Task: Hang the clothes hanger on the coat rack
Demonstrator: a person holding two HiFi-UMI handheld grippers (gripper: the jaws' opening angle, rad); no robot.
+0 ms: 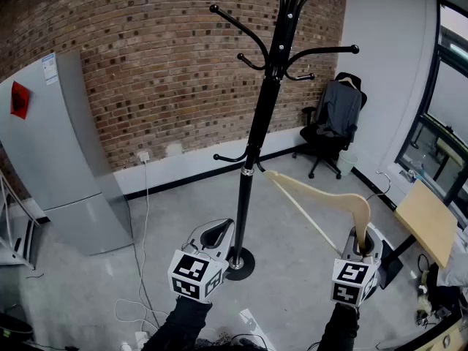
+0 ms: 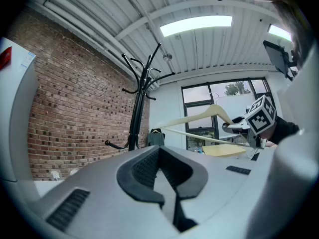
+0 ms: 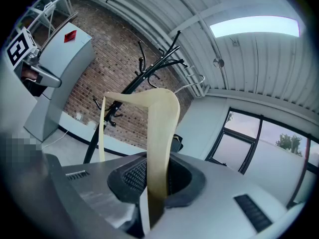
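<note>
The black coat rack (image 1: pixel 252 152) stands mid-room on a round base, with curved hooks at the top and two lower ones. A pale wooden hanger (image 1: pixel 322 192) with a metal hook (image 1: pixel 382 185) is held at one end of its arm by my right gripper (image 1: pixel 358 246), which is shut on it to the right of the pole. In the right gripper view the hanger (image 3: pixel 162 133) rises out of the gripper (image 3: pixel 157 183), with the rack (image 3: pixel 134 83) beyond. My left gripper (image 1: pixel 216 234) is just left of the rack's base, shut with nothing in it (image 2: pixel 167 185).
A grey fridge (image 1: pixel 58 159) stands at the left against the brick wall. An office chair with a jacket (image 1: pixel 333 123) sits in the far right corner. A wooden table (image 1: pixel 428 221) is at the right by the window. Cables (image 1: pixel 142 269) trail on the floor.
</note>
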